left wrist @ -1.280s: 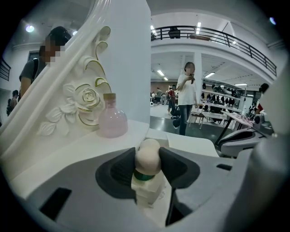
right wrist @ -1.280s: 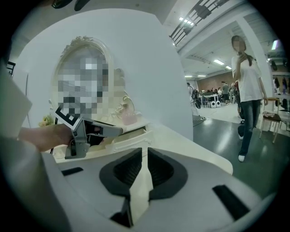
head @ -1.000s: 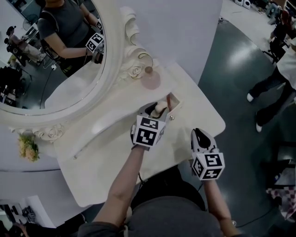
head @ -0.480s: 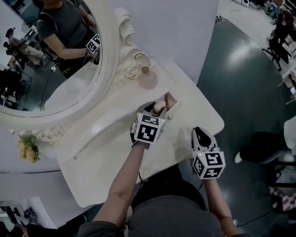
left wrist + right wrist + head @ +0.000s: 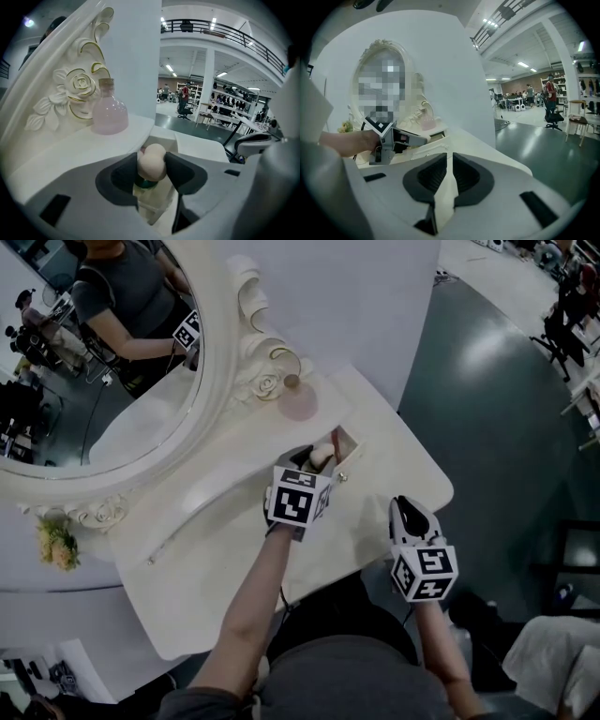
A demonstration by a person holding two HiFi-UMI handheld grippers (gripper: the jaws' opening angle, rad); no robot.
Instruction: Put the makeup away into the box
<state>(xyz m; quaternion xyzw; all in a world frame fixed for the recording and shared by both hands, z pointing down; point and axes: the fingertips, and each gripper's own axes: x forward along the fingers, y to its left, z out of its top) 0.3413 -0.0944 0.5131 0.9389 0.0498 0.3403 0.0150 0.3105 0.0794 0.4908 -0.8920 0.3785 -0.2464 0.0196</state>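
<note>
My left gripper [image 5: 317,457] holds a beige egg-shaped makeup sponge [image 5: 151,161] between its pads, right over the small open white box [image 5: 350,448] on the dressing table. Its jaws are opening, though both pads still touch the sponge. Something dark green [image 5: 147,183] shows just under the sponge. The box rim [image 5: 161,139] lies directly ahead of the left gripper [image 5: 152,169]. My right gripper [image 5: 405,512] hovers near the table's front right edge with nothing in it, and in its own view the right gripper [image 5: 450,161] has its jaws together.
A pink glass bottle [image 5: 109,112] with a cork stands behind the box by the carved rose frame; the bottle [image 5: 298,401] is near the oval mirror [image 5: 103,362]. Artificial flowers [image 5: 56,542] sit at the white table's [image 5: 234,549] far left. Dark floor lies to the right.
Both grippers stay where they were. A person on the floor at the right has walked out of view.
</note>
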